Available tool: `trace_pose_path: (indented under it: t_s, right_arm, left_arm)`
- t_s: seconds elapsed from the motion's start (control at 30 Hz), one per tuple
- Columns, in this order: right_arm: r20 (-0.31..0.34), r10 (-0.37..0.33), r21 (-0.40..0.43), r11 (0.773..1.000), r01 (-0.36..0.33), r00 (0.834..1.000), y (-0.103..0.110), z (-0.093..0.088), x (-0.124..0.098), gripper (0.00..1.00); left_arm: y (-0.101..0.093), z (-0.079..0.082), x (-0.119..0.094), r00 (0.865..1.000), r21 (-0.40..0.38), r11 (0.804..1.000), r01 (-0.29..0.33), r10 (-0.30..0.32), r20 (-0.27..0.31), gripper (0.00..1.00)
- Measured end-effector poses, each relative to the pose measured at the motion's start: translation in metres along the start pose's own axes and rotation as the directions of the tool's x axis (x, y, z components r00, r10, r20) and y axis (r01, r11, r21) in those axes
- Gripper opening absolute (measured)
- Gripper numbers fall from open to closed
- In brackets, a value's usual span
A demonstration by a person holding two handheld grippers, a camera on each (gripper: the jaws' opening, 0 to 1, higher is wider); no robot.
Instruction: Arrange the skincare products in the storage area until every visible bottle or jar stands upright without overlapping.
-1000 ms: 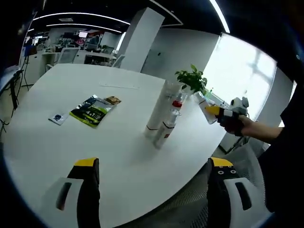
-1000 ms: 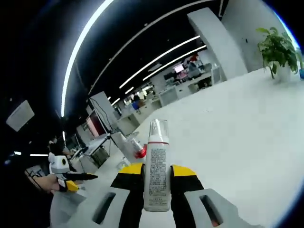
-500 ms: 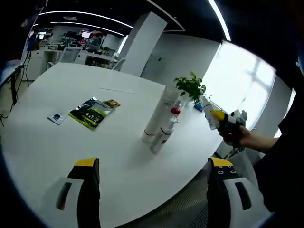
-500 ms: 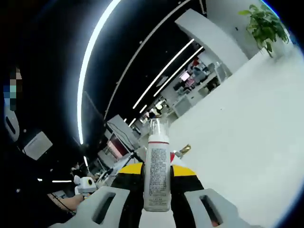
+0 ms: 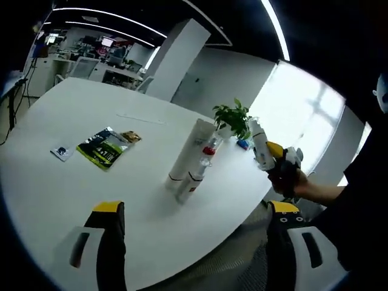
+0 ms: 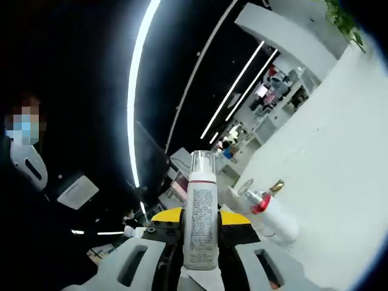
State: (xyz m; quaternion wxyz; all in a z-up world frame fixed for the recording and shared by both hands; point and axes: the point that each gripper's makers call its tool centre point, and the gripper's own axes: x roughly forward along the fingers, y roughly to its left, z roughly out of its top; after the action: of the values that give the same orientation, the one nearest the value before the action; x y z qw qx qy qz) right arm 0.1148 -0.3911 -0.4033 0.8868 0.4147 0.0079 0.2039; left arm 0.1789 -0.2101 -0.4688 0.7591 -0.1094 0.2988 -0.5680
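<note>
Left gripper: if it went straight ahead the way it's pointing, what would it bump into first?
Probably the cluster of skincare bottles on the white table. The open left gripper points over bare tabletop toward them, with nothing nearer between its jaws. Depth is hard to judge in this view.

Bare table [image 5: 73,200] before fingers; bottles [image 5: 189,162] clustered mid-table.

I am seeing daylight blowing out the large bright window [image 5: 303,103], long ceiling light strips [image 6: 140,91] glaring against darkness, and fisheye bending everything near the edges.
</note>
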Motion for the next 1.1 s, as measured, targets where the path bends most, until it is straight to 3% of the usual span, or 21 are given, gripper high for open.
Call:
trace_pose_path:
  t_s: [0.17,0.3,0.63,0.87,1.1]
  right_arm:
    - [0.026,0.107,0.091,0.99,-0.109,0.994,0.025,0.002,0.008,0.1]
    - [0.036,0.176,0.139,0.974,-0.179,0.984,0.045,0.0,0.014,0.1]
    - [0.024,0.27,0.166,0.948,-0.27,0.963,0.072,-0.008,0.023,0.1]
    - [-0.001,0.318,0.166,0.935,-0.314,0.948,0.088,-0.019,0.031,0.1]
    - [-0.055,0.401,0.168,0.906,-0.388,0.914,0.113,-0.034,0.037,0.1]
  left_arm:
    - [-0.023,0.017,0.005,0.999,0.032,0.998,0.05,-0.05,-0.003,0.93]
    - [-0.044,0.036,0.008,0.994,0.039,0.994,0.103,-0.104,0.027,0.94]
    - [-0.076,0.058,0.015,0.982,0.049,0.982,0.181,-0.183,0.037,0.92]
    - [-0.101,0.075,0.019,0.959,0.027,0.961,0.277,-0.278,0.062,0.9]
    - [-0.128,0.088,0.025,0.939,0.03,0.942,0.334,-0.335,0.08,0.84]
